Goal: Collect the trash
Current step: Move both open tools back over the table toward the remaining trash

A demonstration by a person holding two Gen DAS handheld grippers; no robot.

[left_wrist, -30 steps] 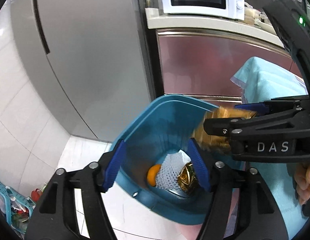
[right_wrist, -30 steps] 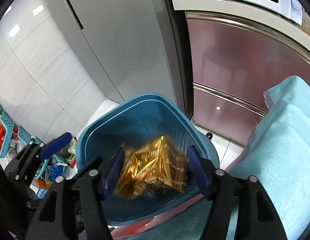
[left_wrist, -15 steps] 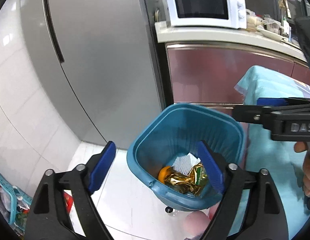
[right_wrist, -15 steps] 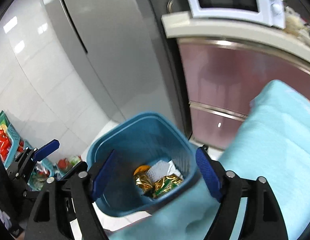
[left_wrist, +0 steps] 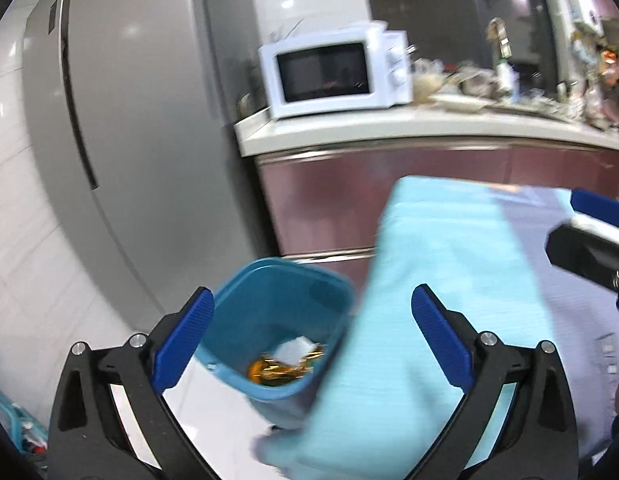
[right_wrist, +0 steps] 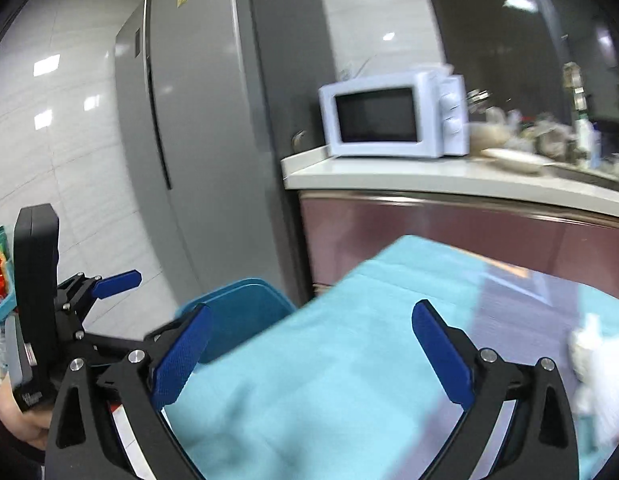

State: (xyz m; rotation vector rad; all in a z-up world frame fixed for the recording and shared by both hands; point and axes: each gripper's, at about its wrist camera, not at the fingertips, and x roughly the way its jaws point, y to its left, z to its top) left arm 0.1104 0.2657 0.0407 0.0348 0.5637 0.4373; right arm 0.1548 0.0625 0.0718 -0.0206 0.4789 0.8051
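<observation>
Kitchen floor and a cloth-covered table (left_wrist: 449, 280) filled the near field. Left gripper (left_wrist: 311, 336) had just been opening and stood at full spread, nothing between its pads; right gripper (right_wrist: 309, 356) likewise, empty. Blue bin (left_wrist: 245, 304) sat at 7 o'clock off the table edge, gold wrappers (left_wrist: 277, 368) inside. Farther, at 12 o'clock, microwave (left_wrist: 333, 72) on the counter (left_wrist: 389, 132).
</observation>
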